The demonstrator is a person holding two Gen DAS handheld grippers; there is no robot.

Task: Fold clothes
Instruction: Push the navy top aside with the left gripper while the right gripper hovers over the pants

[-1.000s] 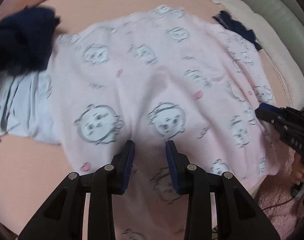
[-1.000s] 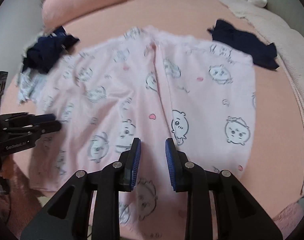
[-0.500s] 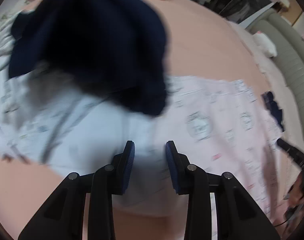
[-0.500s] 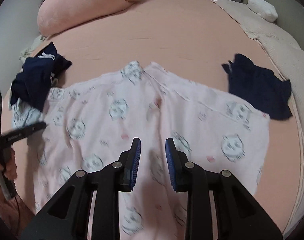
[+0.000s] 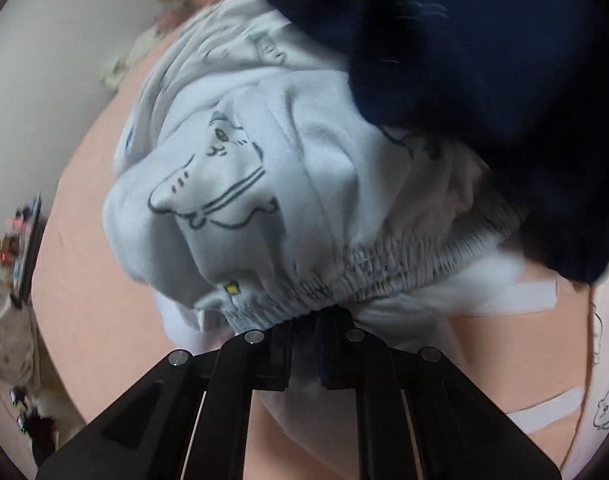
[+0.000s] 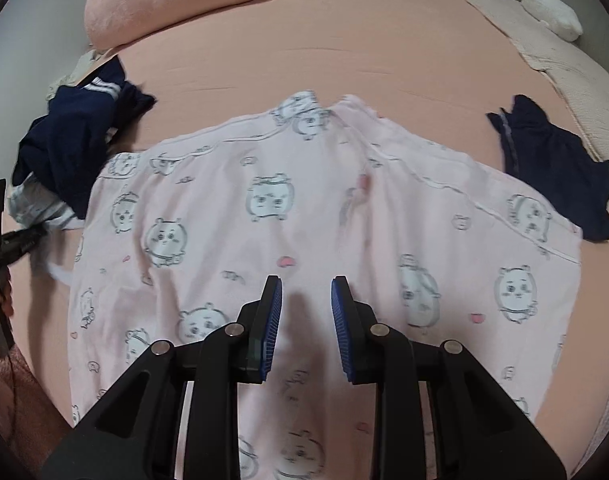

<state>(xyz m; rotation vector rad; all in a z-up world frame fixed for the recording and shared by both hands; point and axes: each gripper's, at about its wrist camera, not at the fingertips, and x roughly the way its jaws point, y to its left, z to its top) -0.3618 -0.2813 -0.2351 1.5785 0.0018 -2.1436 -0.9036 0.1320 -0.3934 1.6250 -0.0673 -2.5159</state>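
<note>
- The left gripper (image 5: pixel 304 344) pinches the stretchy waistband of the pale blue shorts (image 5: pixel 240 184). Its jaws have just been closing, and the cloth is caught between them.
- The pale blue shorts have a cat drawing on them. They lie bunched up near the left edge of the bed (image 6: pixel 344 40).
- A dark blue garment (image 5: pixel 484 60) lies on top of the far part of the pale blue shorts.
- The right gripper (image 6: pixel 306 320) hangs over the pink pajamas (image 6: pixel 304 220). Its jaws stand a little apart, and nothing is between them.
- The pink pajamas lie spread out flat in the middle of the bed. They have little white animal faces all over.
- The left side of the pink pajamas is just beside the pale blue shorts and the dark blue garment.
- A second dark blue cloth (image 6: pixel 552 168) lies at the right edge of the pink pajamas, touching the corner.
- A big pink pillow (image 6: pixel 184 0) lies at the far left corner of the bed.
- A small white soft toy (image 6: pixel 552 12) sits at the far right corner.
- The sheet on the bed is peach colored.
</note>
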